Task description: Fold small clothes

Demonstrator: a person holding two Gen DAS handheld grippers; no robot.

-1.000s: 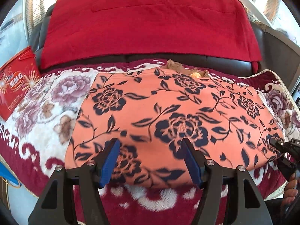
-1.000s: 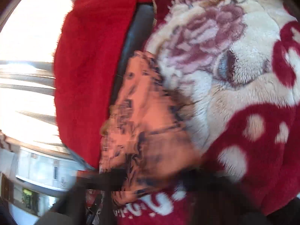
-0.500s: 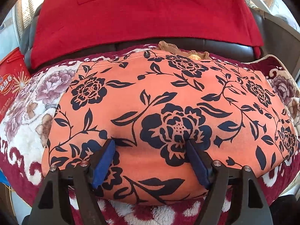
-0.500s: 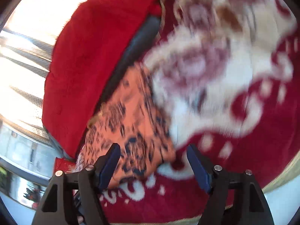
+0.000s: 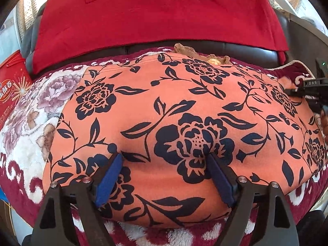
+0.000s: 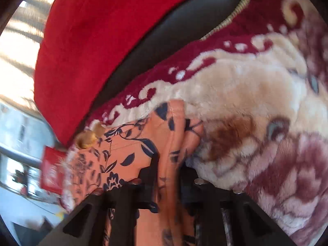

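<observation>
I see an orange garment [image 5: 176, 123] with a dark blue flower print lying spread flat on a plush red and cream blanket [image 5: 26, 123], filling the middle of the left wrist view. My left gripper [image 5: 164, 176] sits at the lower middle of that frame, its blue pads [image 5: 108, 176] spread wide and resting down on the near edge of the cloth; its jaws have just been opening and they clamp nothing. In the right wrist view, my right gripper [image 6: 168, 180] is at the bottom centre. Its jaws have just been closing and are now clenched on a bunched fold at the garment's edge [image 6: 172, 143], which rises between the dark fingers. A red cushion [image 5: 160, 10] covers the upper part of the left view, with a dark leather sofa back [image 5: 246, 51] beneath it. A red box [image 5: 10, 90] shows at the left edge.
</observation>
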